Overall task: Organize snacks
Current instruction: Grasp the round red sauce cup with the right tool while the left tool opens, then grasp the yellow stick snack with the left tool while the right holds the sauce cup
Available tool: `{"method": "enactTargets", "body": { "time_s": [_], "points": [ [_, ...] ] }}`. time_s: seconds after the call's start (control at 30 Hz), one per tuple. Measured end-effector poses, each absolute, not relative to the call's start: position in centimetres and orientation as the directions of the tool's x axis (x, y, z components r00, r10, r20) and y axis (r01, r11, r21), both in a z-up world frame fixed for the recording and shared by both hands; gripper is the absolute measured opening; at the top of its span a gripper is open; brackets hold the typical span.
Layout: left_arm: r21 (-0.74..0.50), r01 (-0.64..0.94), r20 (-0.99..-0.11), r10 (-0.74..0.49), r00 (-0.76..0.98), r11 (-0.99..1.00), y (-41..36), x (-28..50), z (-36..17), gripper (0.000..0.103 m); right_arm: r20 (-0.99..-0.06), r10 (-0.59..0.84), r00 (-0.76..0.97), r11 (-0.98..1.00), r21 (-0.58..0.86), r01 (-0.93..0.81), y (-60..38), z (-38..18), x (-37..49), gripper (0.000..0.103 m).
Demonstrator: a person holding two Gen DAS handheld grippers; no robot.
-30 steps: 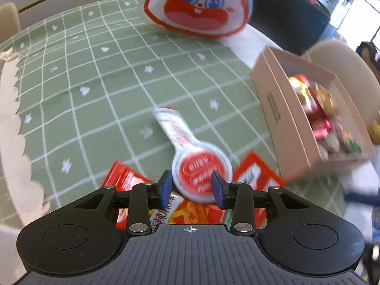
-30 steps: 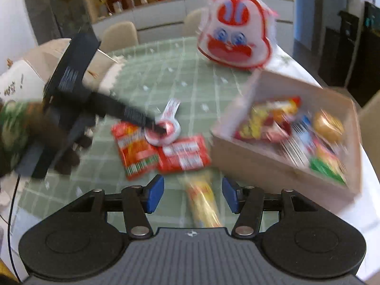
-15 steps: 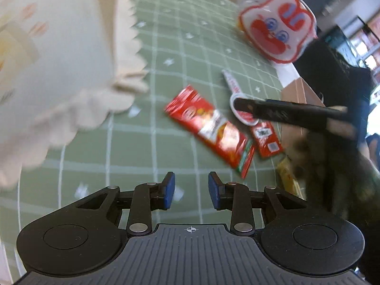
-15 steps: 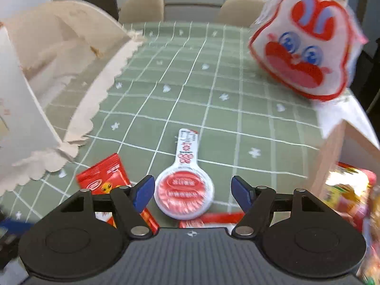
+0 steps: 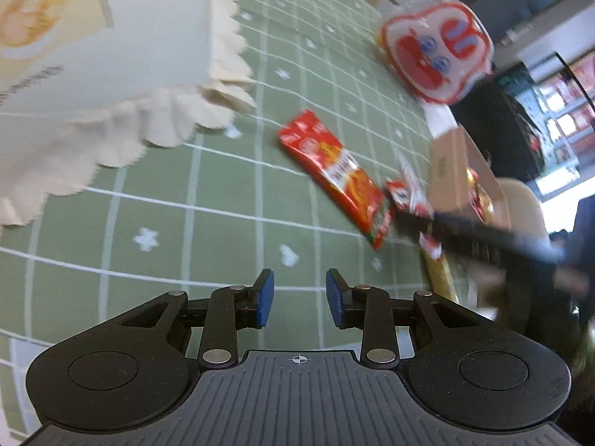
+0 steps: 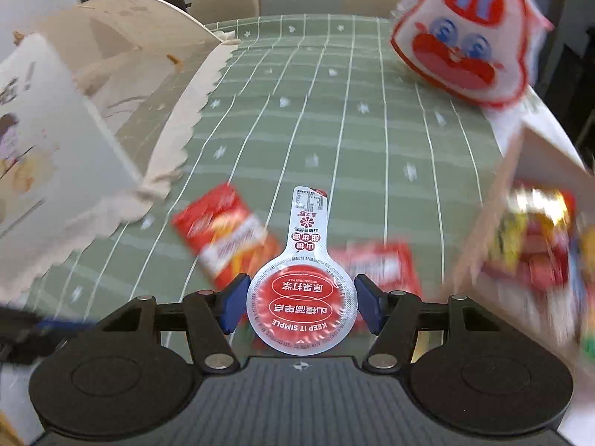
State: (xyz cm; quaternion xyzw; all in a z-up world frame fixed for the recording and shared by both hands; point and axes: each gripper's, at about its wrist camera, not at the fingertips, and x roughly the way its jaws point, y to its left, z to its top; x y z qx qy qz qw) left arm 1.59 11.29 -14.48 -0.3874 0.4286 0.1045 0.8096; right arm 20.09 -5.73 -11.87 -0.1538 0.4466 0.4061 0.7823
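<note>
My right gripper (image 6: 300, 306) is shut on a spoon-shaped snack pack (image 6: 303, 297) with a round red lid and white handle, held above the green checked tablecloth (image 6: 334, 130). A red snack packet (image 6: 227, 238) and a second red packet (image 6: 379, 264) lie under it. A cardboard box (image 6: 479, 245) with several wrapped snacks stands at the right. My left gripper (image 5: 299, 299) is open and empty over the cloth. In the left wrist view the red packet (image 5: 336, 171), the box (image 5: 446, 171) and the right gripper's dark body (image 5: 494, 238) show at the right.
A white paper bag with scalloped edge (image 6: 74, 141) lies at the left, also in the left wrist view (image 5: 93, 67). A rabbit-face snack bag (image 6: 465, 37) sits at the far right of the table (image 5: 435, 48). A yellow packet (image 5: 440, 278) lies near the box. Chairs stand behind.
My right gripper closed in around the spoon-shaped pack and now grips it. My left gripper, which held it a second ago, has drawn back to the left, empty.
</note>
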Motion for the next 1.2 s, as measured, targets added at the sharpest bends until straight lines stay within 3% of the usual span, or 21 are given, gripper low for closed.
{"method": "enactTargets", "body": {
  "time_s": [0.3, 0.53, 0.7, 0.97, 1.07, 1.2],
  "points": [
    [-0.539, -0.387, -0.781, -0.272, 0.562, 0.748, 8.5, 5.0, -15.0, 0.035, -0.837, 0.458, 0.3, 0.712, 0.143, -0.688, -11.8, -13.2, 14.1, 0.061],
    [-0.541, -0.23, -0.763, -0.357, 0.539, 0.809, 5.4, 10.4, -13.1, 0.035, -0.785, 0.421, 0.453, 0.821, 0.118, -0.558, -17.7, -11.4, 13.0, 0.061],
    [-0.622, -0.28, -0.755, -0.463, 0.464, 0.731, 1.1, 15.5, -13.8, 0.035, -0.759, 0.329, 0.562, 0.904, 0.081, -0.42, -22.0, -10.9, 13.6, 0.061],
    [-0.46, -0.211, -0.836, -0.34, 0.43, 0.863, -4.7, 19.6, -15.1, 0.036, -0.767, 0.241, 0.595, 0.961, 0.102, -0.257, -27.8, -11.9, 13.7, 0.061],
    [-0.396, -0.166, -0.848, -0.29, 0.443, 0.903, -5.5, 20.1, -15.3, 0.051, -0.793, 0.219, 0.569, 0.968, 0.106, -0.226, -28.7, -13.2, 13.5, 0.061],
    [-0.308, -0.138, -0.861, -0.213, 0.462, 0.941, -6.7, 20.2, -14.9, 0.052, -0.817, 0.207, 0.539, 0.967, 0.086, -0.241, -28.1, -14.7, 12.9, 0.061]
  ]
}}
